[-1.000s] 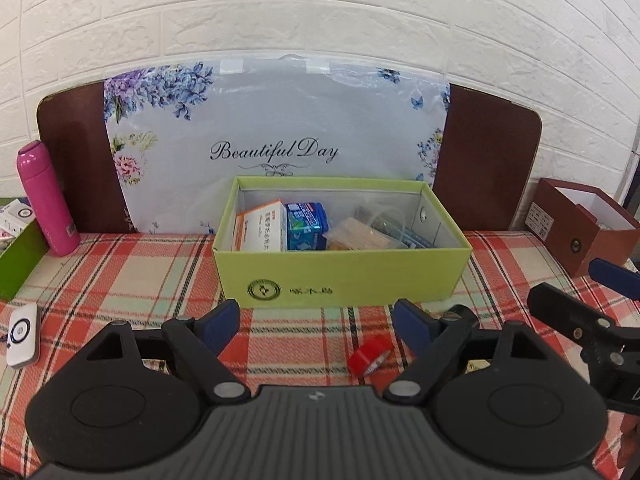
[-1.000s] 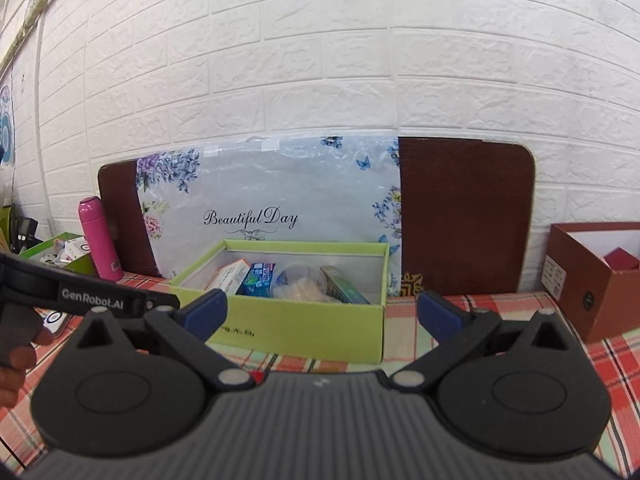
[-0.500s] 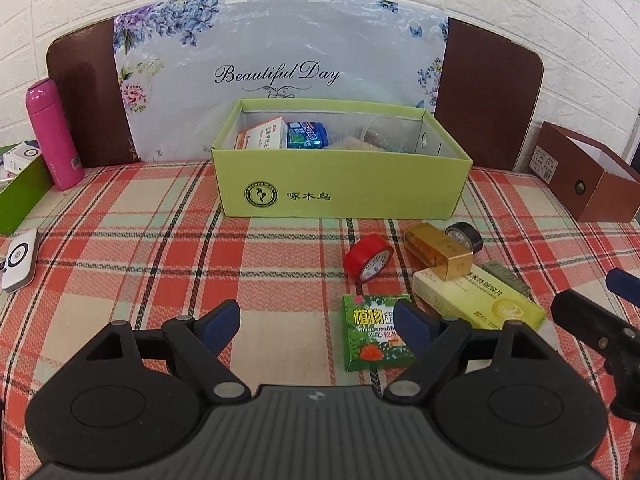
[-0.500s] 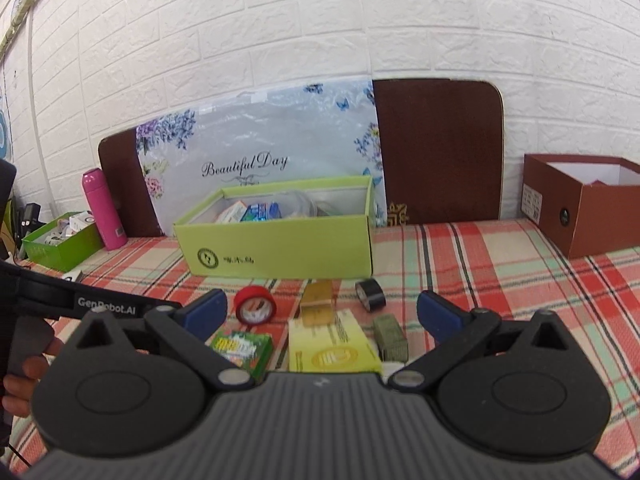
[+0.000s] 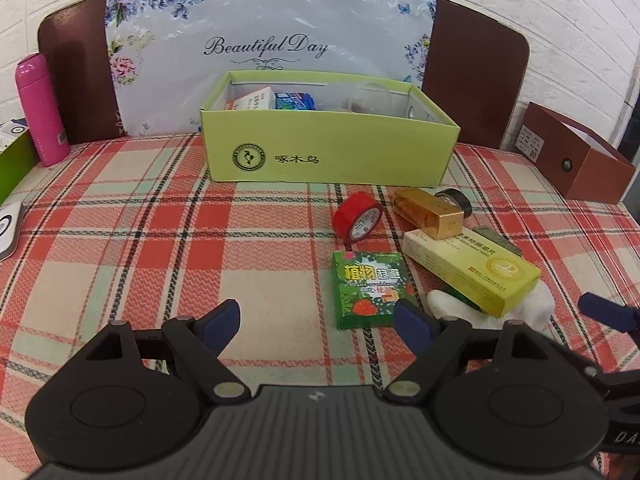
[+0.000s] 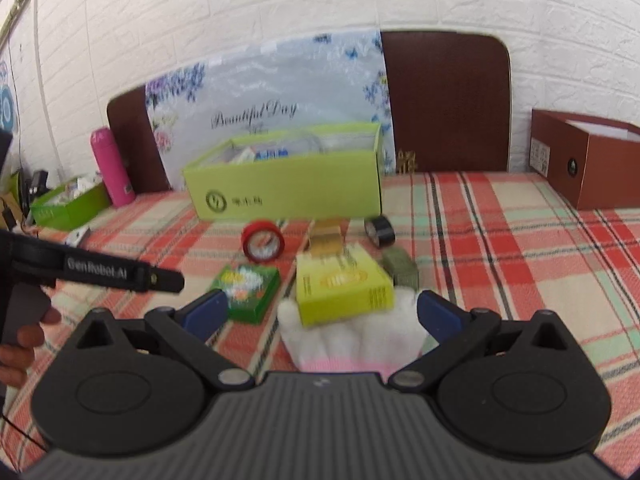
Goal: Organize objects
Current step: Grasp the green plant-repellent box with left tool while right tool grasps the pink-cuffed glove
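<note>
A: Already, a few packets are sitting inside the green box (image 5: 328, 152), but the green packet (image 5: 370, 288), yellow carton (image 5: 472, 268) and red tape (image 5: 358, 222) are lying loose on the tabletop (image 5: 160, 240).

B: Right, and both the left claw (image 5: 316, 322) and right claw (image 6: 322, 312) are gaping wide, gripping nothing.

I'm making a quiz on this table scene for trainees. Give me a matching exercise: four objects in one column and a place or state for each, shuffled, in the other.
Things:
1. red tape roll
2. pink bottle
3. yellow carton
4. brown box

Places or states:
A. upright at the far left, by the dark board
B. lying partly on a white glove
C. on its edge, in front of the green box
D. open-topped, at the far right by the wall

Pairs: 1-C, 2-A, 3-B, 4-D
</note>
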{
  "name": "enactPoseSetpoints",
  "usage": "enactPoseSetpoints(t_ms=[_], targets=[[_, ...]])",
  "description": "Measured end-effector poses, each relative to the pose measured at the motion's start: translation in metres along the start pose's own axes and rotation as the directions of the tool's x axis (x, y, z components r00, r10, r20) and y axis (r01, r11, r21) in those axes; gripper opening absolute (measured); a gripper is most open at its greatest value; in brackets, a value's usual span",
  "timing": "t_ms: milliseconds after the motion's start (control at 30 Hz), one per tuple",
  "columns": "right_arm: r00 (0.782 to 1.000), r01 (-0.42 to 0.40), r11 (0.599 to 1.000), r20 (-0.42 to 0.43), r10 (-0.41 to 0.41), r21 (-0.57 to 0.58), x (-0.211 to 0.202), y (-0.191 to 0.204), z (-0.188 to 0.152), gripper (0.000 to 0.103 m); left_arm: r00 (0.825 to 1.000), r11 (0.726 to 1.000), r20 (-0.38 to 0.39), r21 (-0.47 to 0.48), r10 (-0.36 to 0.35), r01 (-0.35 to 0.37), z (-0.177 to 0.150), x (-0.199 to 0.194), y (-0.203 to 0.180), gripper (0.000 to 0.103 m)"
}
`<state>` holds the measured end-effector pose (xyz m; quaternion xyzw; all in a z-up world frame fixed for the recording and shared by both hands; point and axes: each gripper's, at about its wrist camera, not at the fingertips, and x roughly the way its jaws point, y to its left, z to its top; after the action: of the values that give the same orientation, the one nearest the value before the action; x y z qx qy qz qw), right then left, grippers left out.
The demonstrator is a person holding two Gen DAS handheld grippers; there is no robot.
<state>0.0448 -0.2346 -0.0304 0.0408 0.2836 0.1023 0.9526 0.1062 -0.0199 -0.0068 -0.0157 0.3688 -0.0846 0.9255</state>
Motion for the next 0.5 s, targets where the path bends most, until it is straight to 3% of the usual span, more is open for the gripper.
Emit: enactPoseSetpoints(t_ms=[200, 367, 400, 433, 500], targets=[[0.999, 0.026, 0.999, -0.047, -0.025, 0.020, 0.005, -0.010, -0.016, 0.103, 0.999, 1.000, -0.025, 0.002, -0.027, 0.027, 0.007, 0.037, -0.019, 0.087], [0.997, 0.044, 0.998, -0.071, -0.041, 0.037, 0.008, -0.019, -0.022, 0.103, 0.995, 0.999, -0.089, 0.004, -0.041, 0.042, 0.011, 0.076, -0.030, 0.086], [0.996, 0.045, 0.998, -0.078, -0.042, 0.040, 0.010, -0.020, -0.024, 0.103, 0.997, 0.999, -0.073, 0.016, -0.039, 0.041, 0.009, 0.077, -0.029, 0.079], [0.995, 0.047, 0.998, -0.086, -0.043, 0.043, 0.011, -0.021, -0.025, 0.103, 0.998, 0.999, -0.051, 0.029, -0.032, 0.034, 0.007, 0.075, -0.028, 0.063], [0.995, 0.042, 0.998, -0.097, -0.037, 0.051, 0.015, -0.023, -0.028, 0.103, 0.996, 0.998, -0.064, 0.020, -0.062, 0.063, 0.007, 0.069, -0.019, 0.064]])
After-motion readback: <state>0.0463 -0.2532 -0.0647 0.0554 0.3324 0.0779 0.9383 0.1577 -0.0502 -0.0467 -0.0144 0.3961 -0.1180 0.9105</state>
